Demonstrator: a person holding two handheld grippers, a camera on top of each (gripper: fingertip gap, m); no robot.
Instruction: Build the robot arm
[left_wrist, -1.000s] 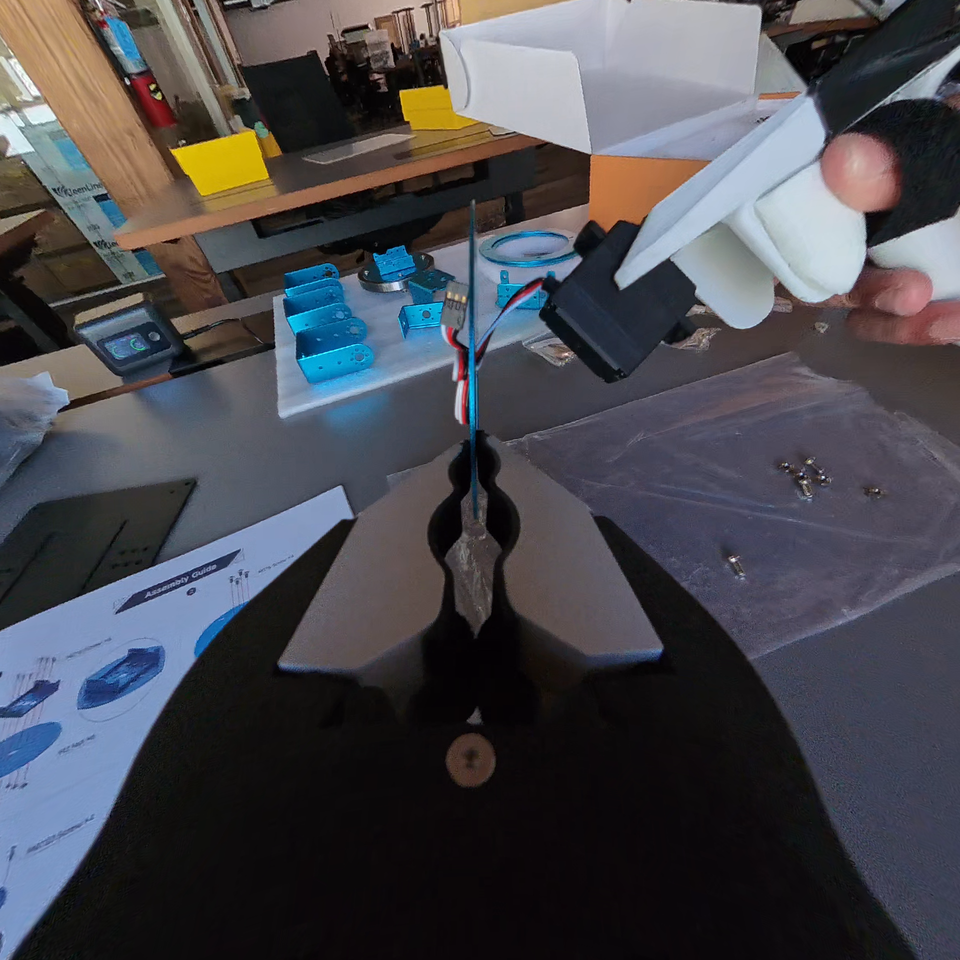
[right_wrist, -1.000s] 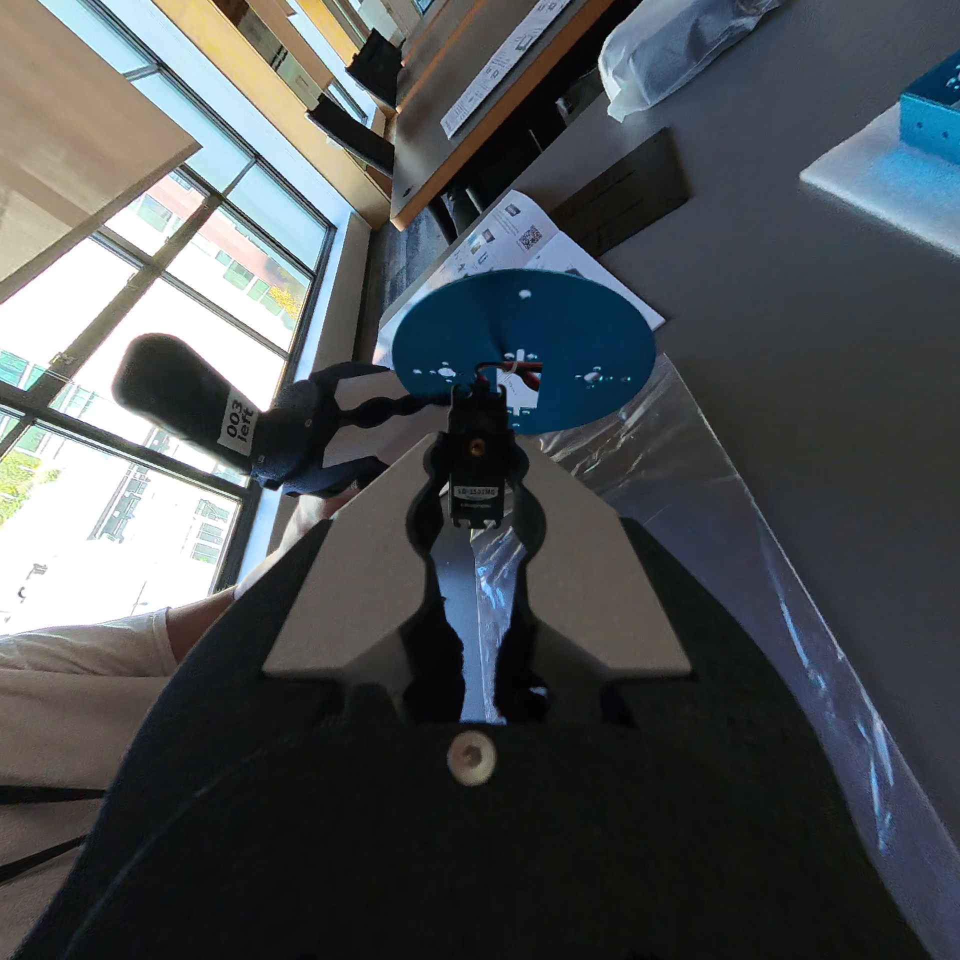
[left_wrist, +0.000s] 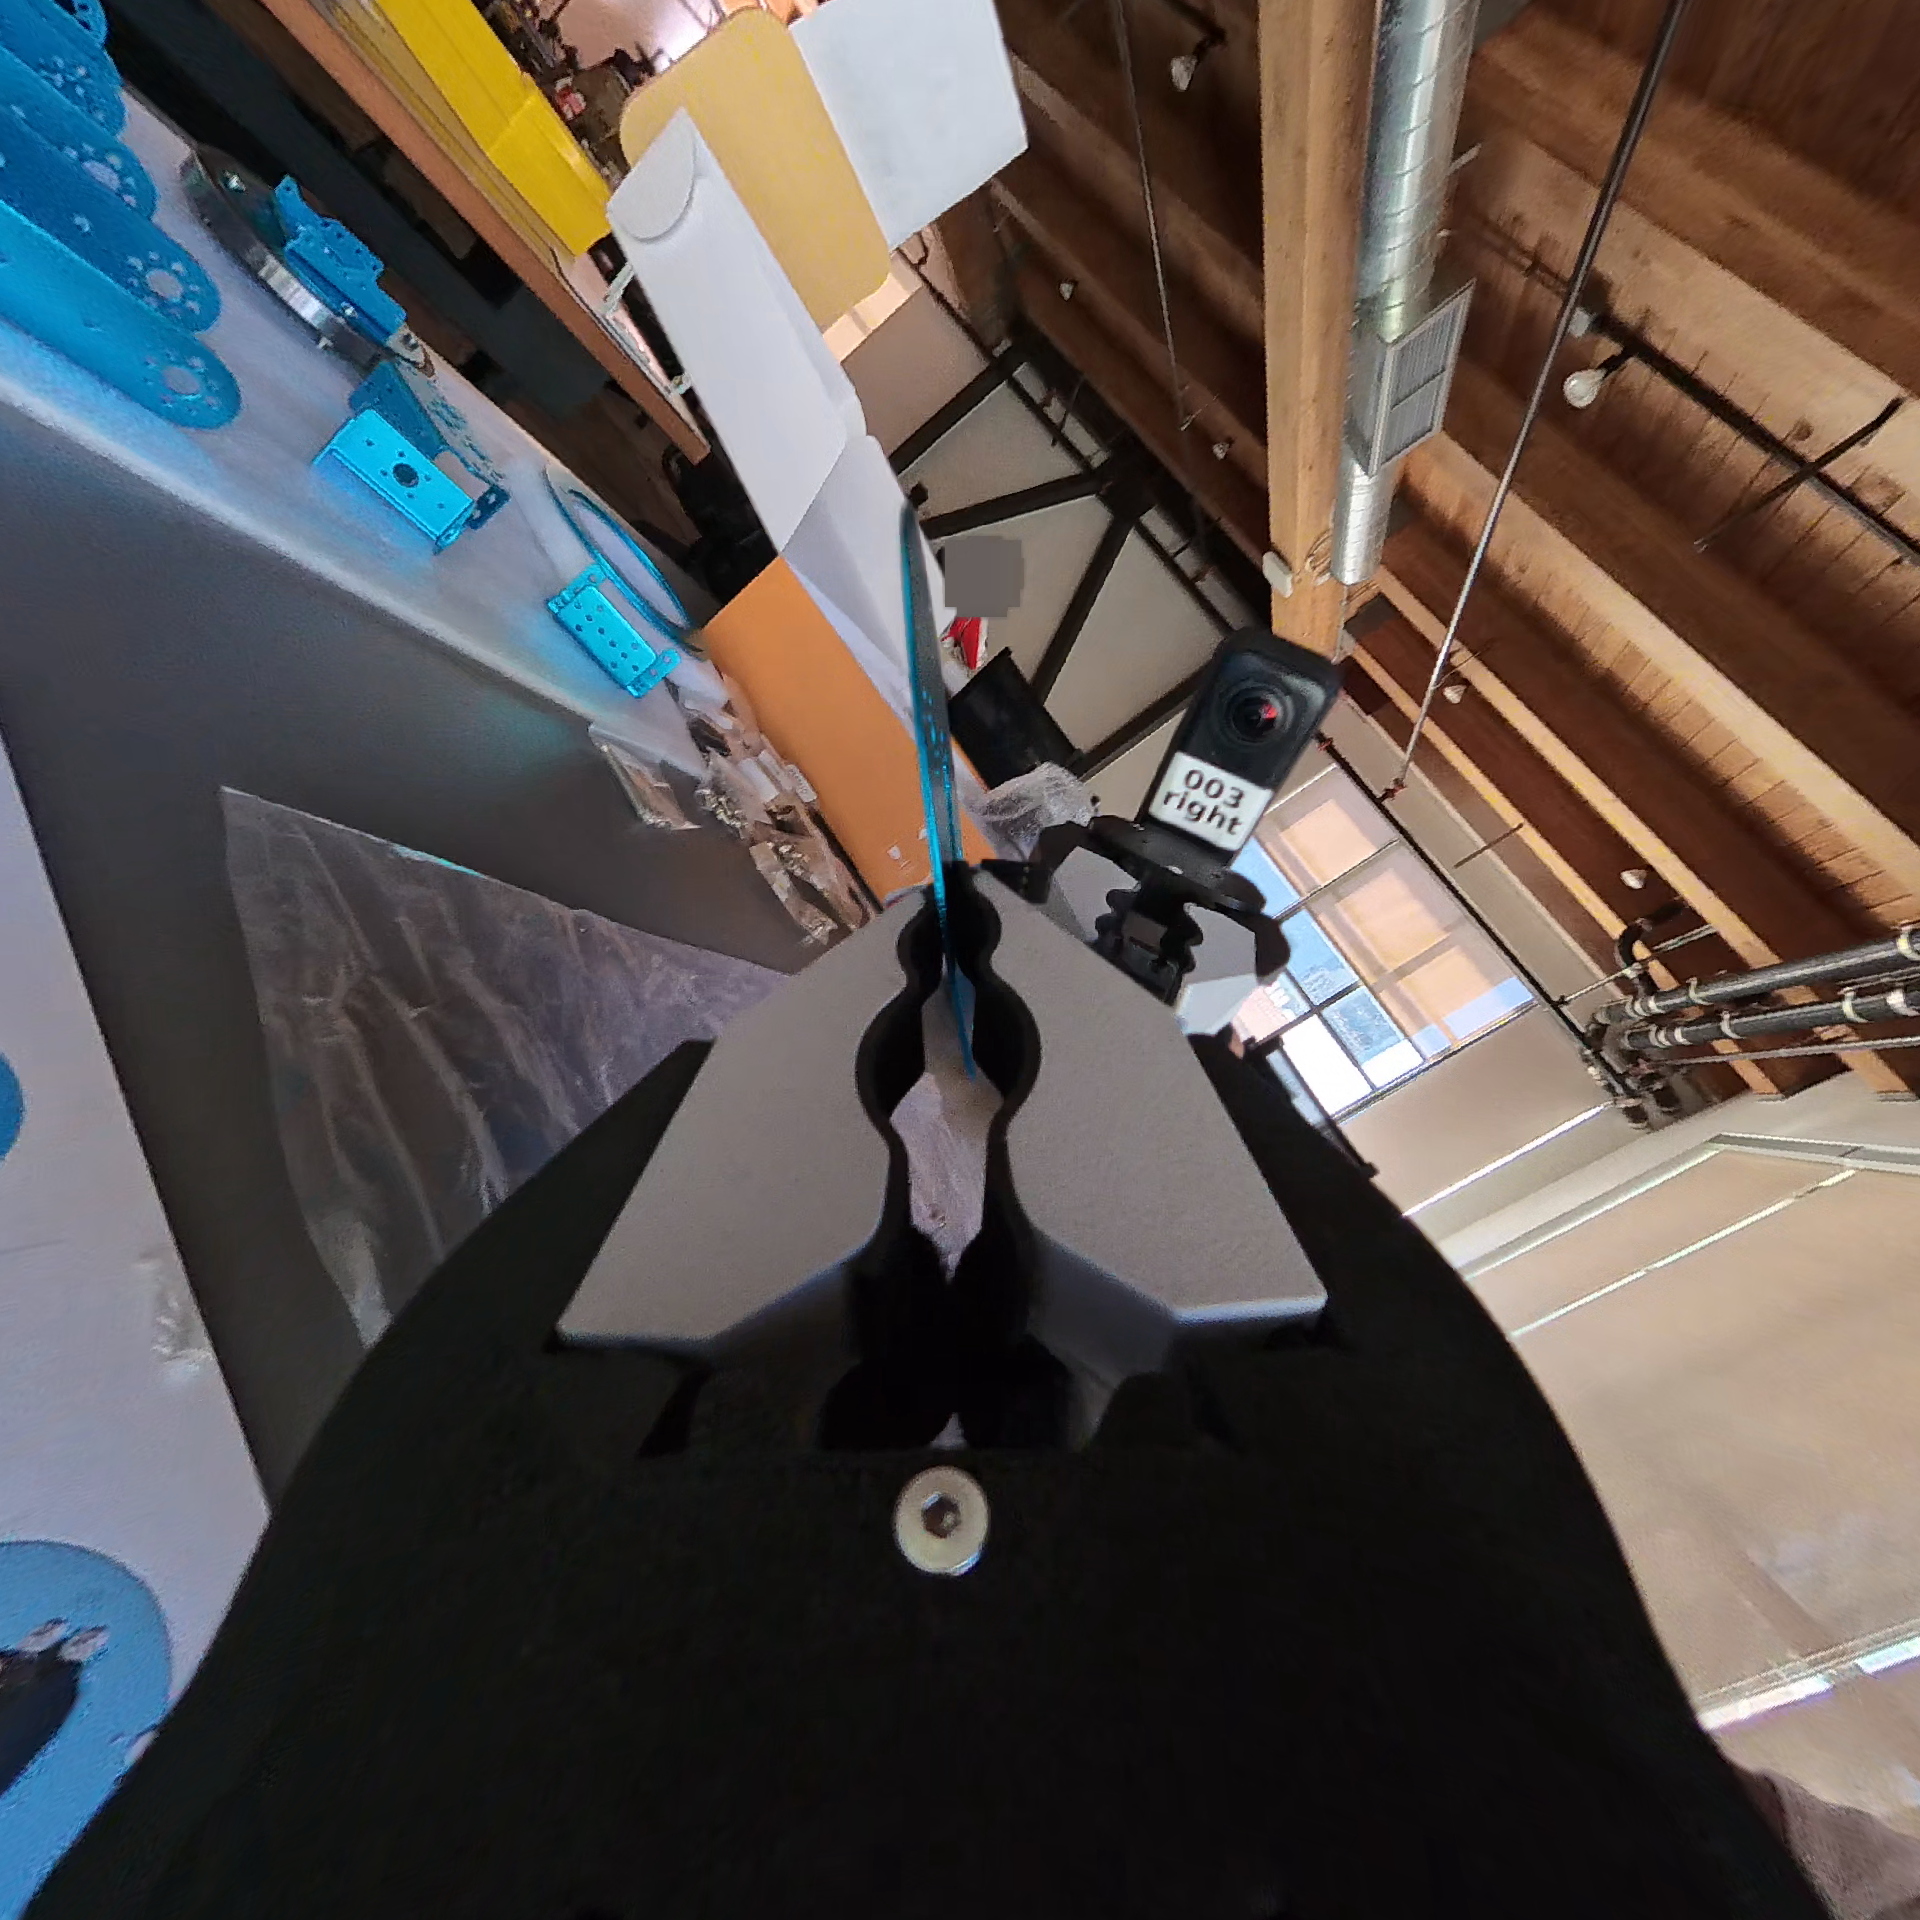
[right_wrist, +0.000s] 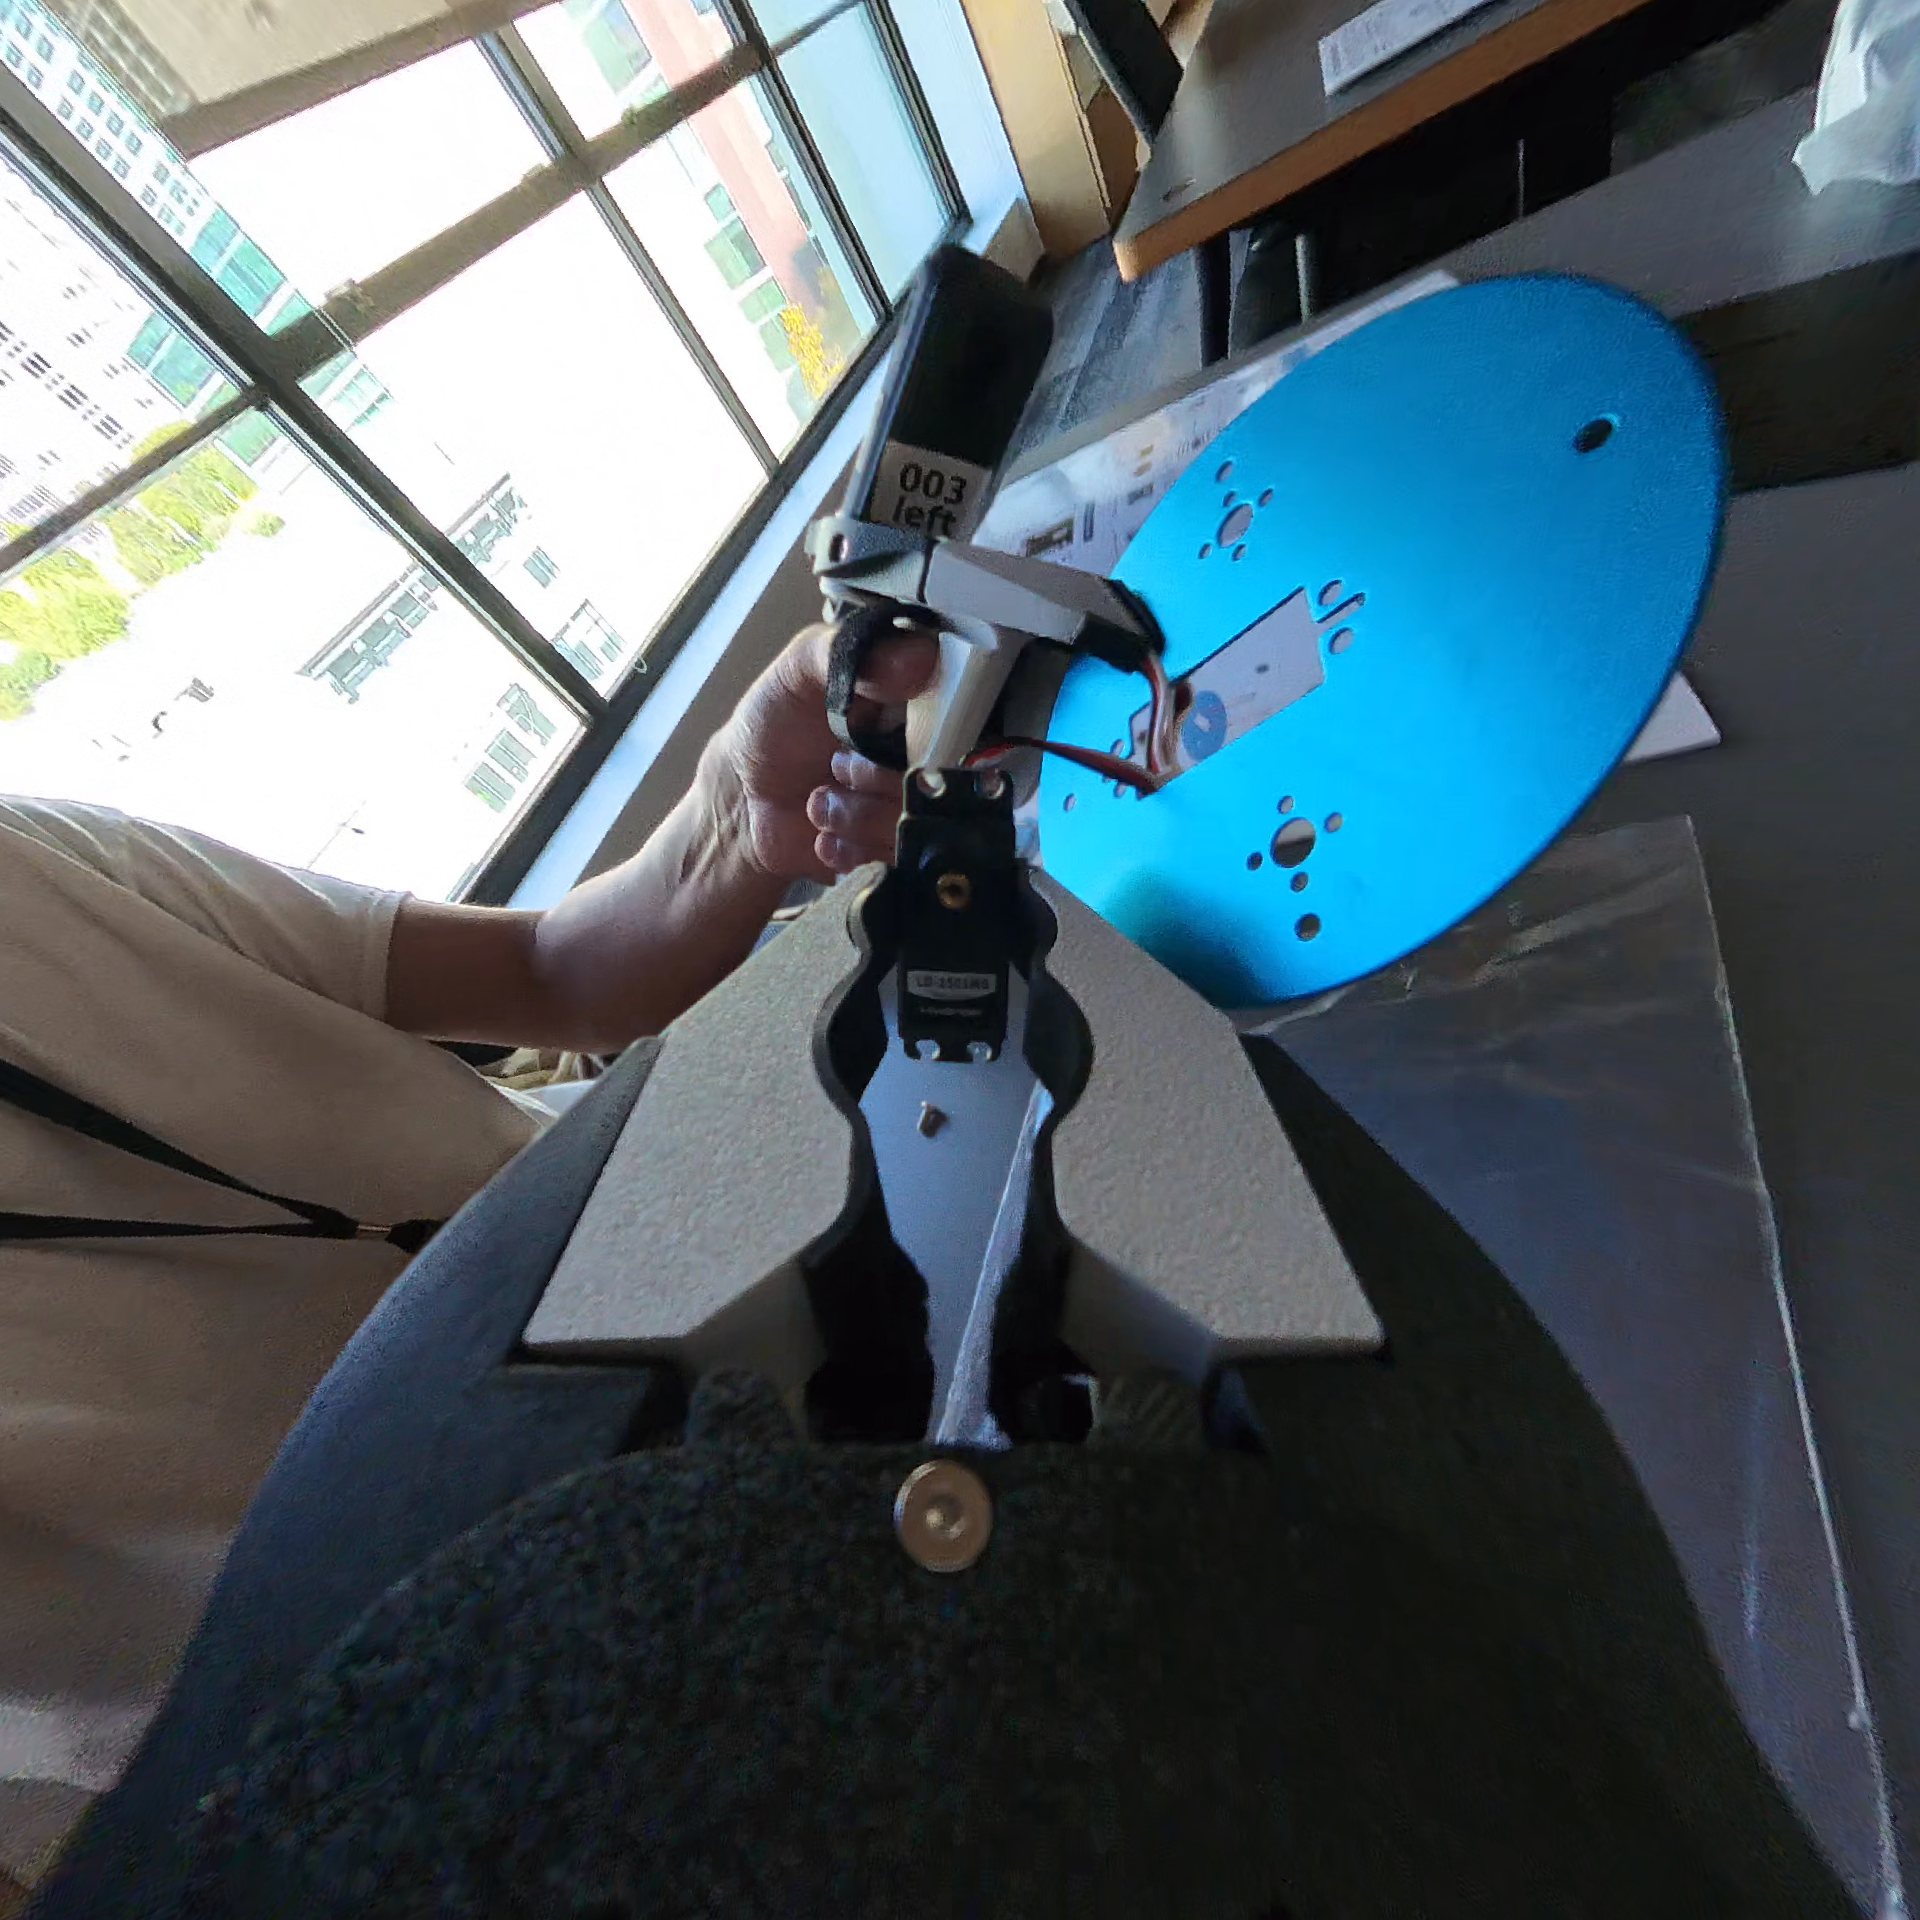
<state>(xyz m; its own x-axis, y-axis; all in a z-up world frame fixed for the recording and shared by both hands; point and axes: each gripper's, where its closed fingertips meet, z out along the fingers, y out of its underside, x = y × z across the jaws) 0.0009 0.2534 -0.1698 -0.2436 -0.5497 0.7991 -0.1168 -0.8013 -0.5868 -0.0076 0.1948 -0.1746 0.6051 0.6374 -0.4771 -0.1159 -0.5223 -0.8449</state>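
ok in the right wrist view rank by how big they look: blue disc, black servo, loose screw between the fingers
1. blue disc, by far the largest
2. black servo, gripped by the right gripper; it is nearer the camera yet looks smaller
3. loose screw, tiny

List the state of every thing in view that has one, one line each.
Left tongs: shut on the blue disc's edge.
Blue disc: held off the table, tilted.
Right tongs: shut on the black servo.
Black servo: gripped, outside the disc.
Servo wires: threaded through the disc's rectangular cutout.
Plastic sheet: flat on the table.
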